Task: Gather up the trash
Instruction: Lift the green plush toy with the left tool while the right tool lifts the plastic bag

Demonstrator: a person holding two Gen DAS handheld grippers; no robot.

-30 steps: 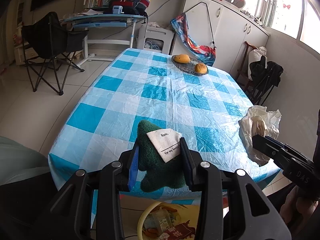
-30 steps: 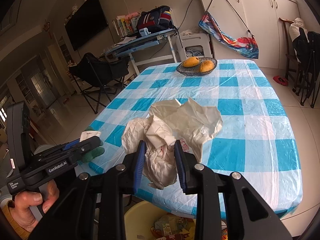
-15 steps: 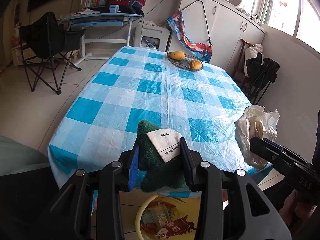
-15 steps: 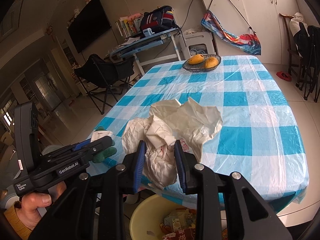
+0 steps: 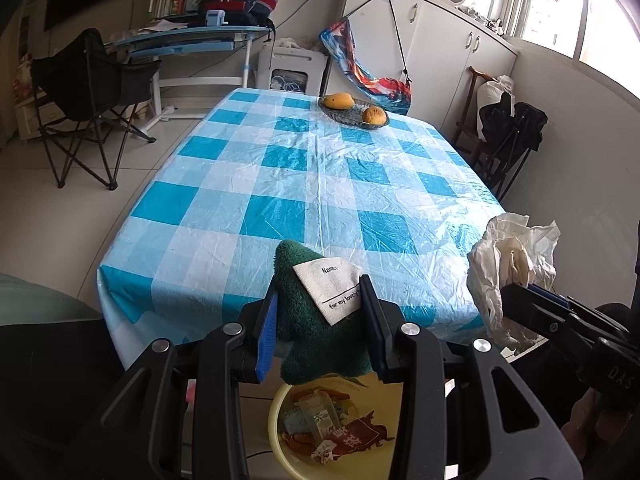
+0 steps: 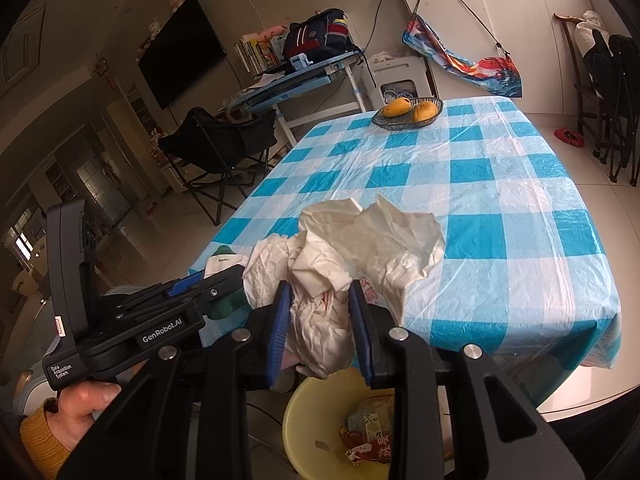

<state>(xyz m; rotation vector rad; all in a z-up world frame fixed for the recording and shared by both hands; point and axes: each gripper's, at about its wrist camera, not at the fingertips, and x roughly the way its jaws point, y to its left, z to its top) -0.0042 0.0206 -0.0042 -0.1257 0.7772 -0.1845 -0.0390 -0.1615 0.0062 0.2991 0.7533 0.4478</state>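
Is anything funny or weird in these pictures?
One thing: the left gripper holds a green plush toy with a name tag above the yellow trash bin, though it looks more like a toy than trash. The right gripper holds crumpled paper.

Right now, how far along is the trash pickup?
Done: the yellow bin below the table edge already holds wrappers and cartons, and the checked tablecloth carries only the fruit bowl.

In hand: the left tool grips a green plush piece; the right tool grips crumpled white paper.

Left: neither is dropped in yet.
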